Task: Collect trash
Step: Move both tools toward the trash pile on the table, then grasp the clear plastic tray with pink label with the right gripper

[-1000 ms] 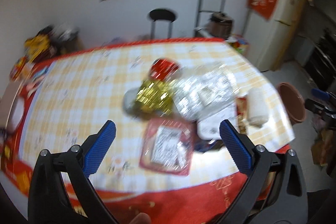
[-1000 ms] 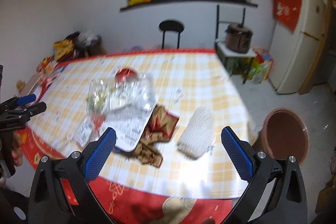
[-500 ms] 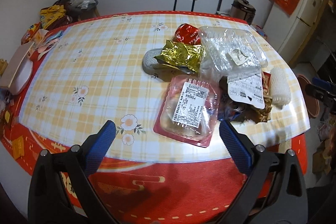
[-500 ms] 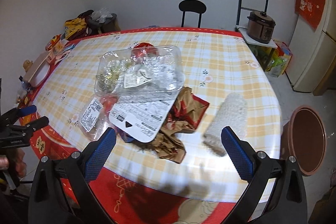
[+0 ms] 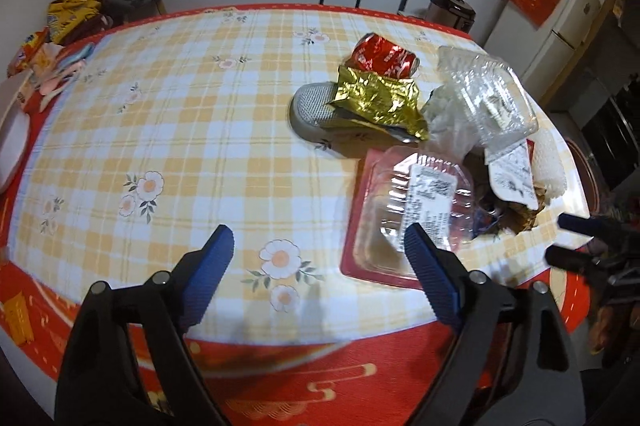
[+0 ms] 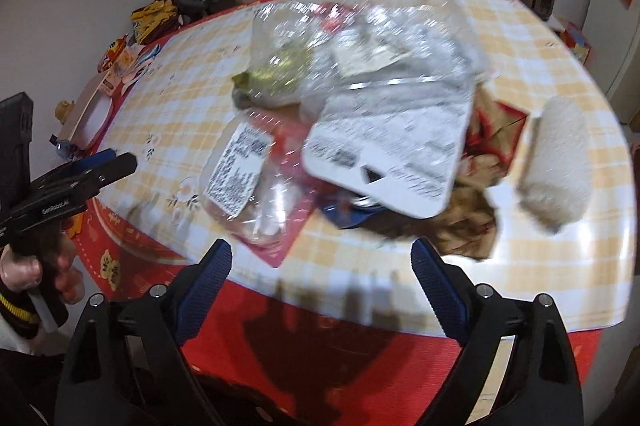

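Checked tablecloth (image 5: 180,130) carries the trash pile at 2 o'clock of the left gripper (image 5: 318,250), whose jaws are spread and empty: shoe (image 5: 312,102), gold wrapper (image 5: 376,98), red can (image 5: 384,56), labelled tray (image 5: 412,210), clear box (image 5: 488,98); right gripper (image 6: 322,258) likewise spread, pile at 12 o'clock.

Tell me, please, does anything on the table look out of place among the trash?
Yes: a grey shoe lies on the checked tablecloth, partly under the crumpled gold wrapper, beside the crushed red can. Footwear looks odd amid food packaging. Both the left gripper and right gripper are open, holding nothing.
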Demonstrator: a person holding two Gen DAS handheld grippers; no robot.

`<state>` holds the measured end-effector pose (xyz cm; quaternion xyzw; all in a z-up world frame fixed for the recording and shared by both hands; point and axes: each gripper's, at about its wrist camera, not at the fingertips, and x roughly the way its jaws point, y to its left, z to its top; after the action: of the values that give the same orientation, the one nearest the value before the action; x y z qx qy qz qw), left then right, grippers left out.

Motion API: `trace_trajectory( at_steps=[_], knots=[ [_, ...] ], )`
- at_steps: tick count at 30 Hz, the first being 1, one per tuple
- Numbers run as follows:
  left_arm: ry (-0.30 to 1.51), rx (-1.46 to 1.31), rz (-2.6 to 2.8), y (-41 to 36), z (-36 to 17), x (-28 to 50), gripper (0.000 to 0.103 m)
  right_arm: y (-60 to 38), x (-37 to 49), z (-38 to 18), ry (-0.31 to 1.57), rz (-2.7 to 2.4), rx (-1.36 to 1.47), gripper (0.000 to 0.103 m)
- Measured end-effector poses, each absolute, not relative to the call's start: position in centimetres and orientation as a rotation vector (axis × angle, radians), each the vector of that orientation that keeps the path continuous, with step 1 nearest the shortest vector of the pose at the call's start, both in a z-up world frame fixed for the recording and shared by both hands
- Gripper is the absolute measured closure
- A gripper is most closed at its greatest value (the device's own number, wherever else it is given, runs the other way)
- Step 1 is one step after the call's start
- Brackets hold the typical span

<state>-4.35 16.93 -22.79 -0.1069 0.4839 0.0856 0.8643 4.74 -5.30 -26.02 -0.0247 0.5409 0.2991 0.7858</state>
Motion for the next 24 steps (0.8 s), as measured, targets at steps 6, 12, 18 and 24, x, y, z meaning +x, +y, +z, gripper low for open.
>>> trace_trajectory(
  at_steps=[6,12,18,24],
  knots=[
    [1.061,-0.203,0.111,19.1,-25.1,-2.9,0.018,-2.0,4.1,-29.2,1.206,0.673,0.059,0.019],
    [1.08,-0.182,0.057,20.4,-26.2,-1.9,0.018,-1.1,5.0,-31.9,1.207,0.634,0.231,0.019],
    [1.09,-0.178,0.044,21.5,-26.8,-1.4,0.018,-0.6,6.1,-33.4,1.197,0.595,0.328,0.019],
    [1.09,-0.181,0.038,21.8,-27.1,-1.5,0.018,-0.3,6.8,-34.3,1.183,0.57,0.388,0.019]
  ],
)
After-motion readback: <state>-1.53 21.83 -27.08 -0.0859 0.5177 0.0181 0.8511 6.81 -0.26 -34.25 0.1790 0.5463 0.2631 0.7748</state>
